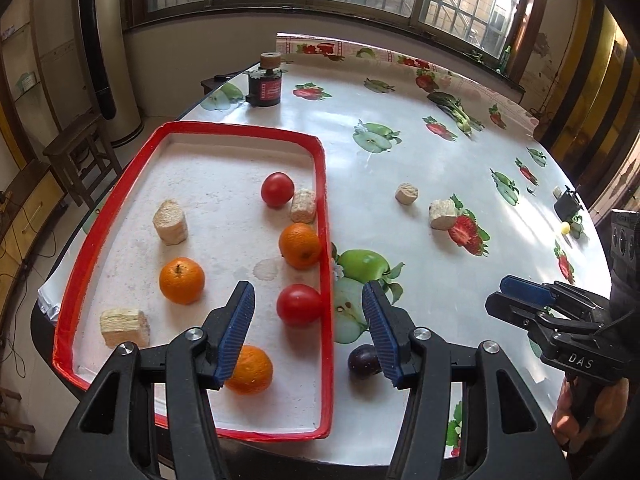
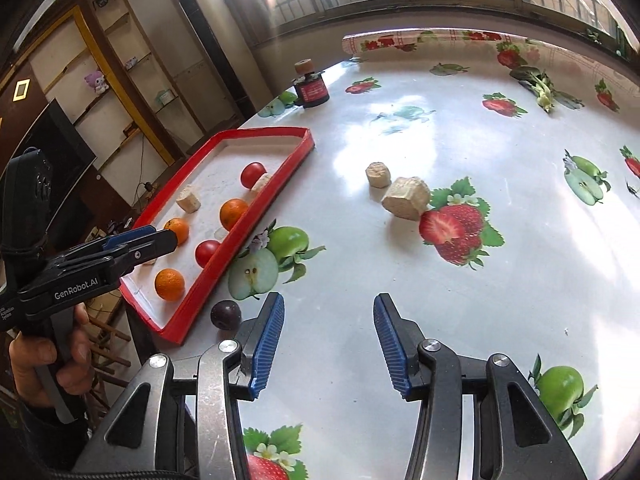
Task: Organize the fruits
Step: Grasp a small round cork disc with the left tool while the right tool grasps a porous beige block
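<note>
The plum [image 2: 226, 313] lies on the tabletop [image 2: 400, 128] just outside the red tray [image 1: 326, 240]. A corn piece [image 1: 124, 326] is shown only leftward (elsewhere hidden). Left tongs [image 1: 308, 332] and right tongs [image 2: 329, 340] gape, empty.

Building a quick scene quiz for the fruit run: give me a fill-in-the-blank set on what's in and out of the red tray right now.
1. The red tray holds ___ oranges.
2. The dark plum lies on the tablecloth, ___ the tray.
3. The number of red tomatoes in the tray is ___.
4. Neither the left gripper nor the right gripper holds anything; both stand ___.

Missing words: three; outside; two; open
</note>
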Demonstrator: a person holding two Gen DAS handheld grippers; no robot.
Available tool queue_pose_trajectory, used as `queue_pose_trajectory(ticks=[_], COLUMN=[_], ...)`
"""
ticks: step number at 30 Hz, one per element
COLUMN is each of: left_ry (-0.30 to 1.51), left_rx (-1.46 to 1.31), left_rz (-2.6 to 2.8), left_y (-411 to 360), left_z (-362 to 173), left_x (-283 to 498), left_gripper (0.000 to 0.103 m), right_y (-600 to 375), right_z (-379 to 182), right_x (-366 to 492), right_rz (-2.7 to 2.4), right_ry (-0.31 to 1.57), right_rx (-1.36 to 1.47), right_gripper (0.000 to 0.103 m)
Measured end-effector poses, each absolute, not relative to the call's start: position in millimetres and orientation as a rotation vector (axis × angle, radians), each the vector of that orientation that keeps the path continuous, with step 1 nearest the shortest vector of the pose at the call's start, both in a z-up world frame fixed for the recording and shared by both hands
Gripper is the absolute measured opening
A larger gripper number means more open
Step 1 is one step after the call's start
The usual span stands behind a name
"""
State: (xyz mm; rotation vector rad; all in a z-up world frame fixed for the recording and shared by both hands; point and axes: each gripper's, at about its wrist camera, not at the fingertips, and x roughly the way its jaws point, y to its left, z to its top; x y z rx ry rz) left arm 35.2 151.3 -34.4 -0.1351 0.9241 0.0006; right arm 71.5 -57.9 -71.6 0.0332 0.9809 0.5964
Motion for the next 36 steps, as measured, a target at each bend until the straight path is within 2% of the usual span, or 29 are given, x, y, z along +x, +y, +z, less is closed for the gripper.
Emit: queue_pose_trajectory(ticks=[14,17,21,22,23,24,36], left_ry=[0.955,0.966,0.986,0.991,0.994,1.000,1.074], left_rx=[-0.116,-0.118,-0.119,-0.117,-0.117,-0.118,-0.077], left_rz=[-0.063,-0.068,-0.083,-0.087,-0.094,-0.100,-0.134], left_y=[113.4,110.5,104.1,101.4,98.6,95.6,53.0], left_z=[-40.1,-43.7,-50.0,-51.7,-53.6,-56.0,-95.6], left_x=[82.1,95.4,117.3,123.4,129.7,136.3,197.2], left_gripper=[0.055,0.055,0.055,0.055,0.055,0.055,0.054], right_y=[-62.6,-51.1,-40.6,-40.4,-41.4,-44.3,-111.5], right_z=[-91.7,-96.6,-104.3,-106.2,-108.1,-108.6,-92.2], right_x=[140.0,159.1,179.1,182.6,185.7,187.1,160.3], right_rz=[0.519,0.514,0.503,0.501,0.504,0.511,0.455], right_ry=[0.997,1.005,1.008,1.007,1.013,1.018,0.986], right_rx=[0.006,-0.027,-0.059,-0.060,-0.055,-0.037,0.101], right_gripper=[0.049,0.054,0.054,0.052,0.045,0.045,0.045])
